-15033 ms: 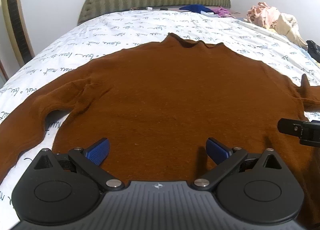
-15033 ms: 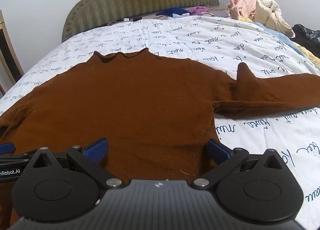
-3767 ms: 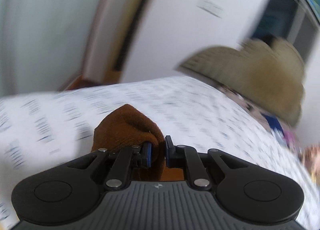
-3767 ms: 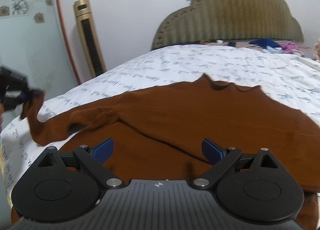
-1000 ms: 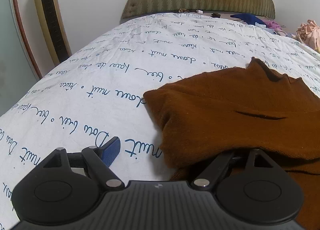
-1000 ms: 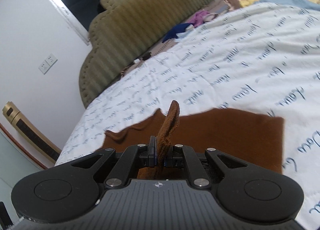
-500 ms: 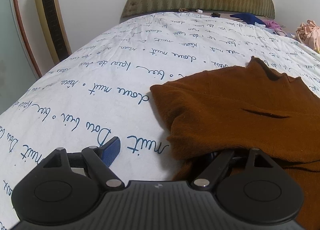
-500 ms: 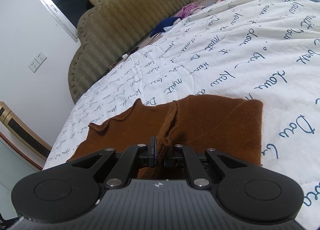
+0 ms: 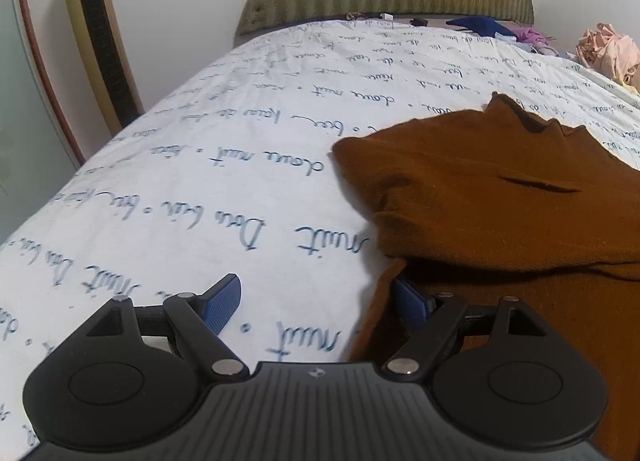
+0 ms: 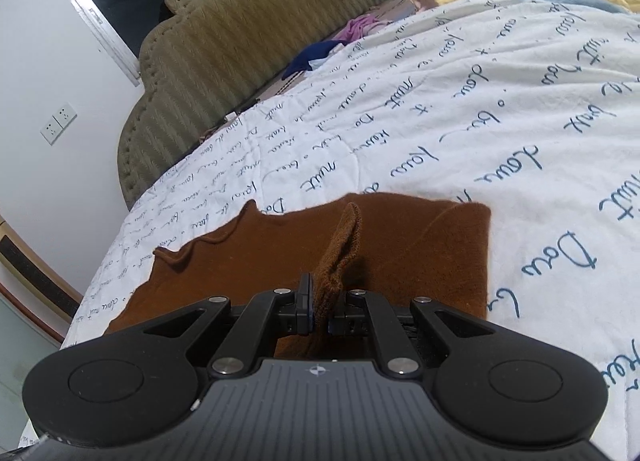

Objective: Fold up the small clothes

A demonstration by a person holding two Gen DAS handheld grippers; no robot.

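The brown sweater runs off the right edge of the left wrist view, so its right side is unseen there. In the right wrist view the right gripper hides the sweater's near part and the sleeve cuff end between its jaws.

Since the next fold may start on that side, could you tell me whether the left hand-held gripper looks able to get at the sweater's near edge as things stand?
Probably yes. The left hand-held gripper is open and low over the bedsheet, and the brown sweater already has its edge lying by the right-side finger. Nothing else lies between them.
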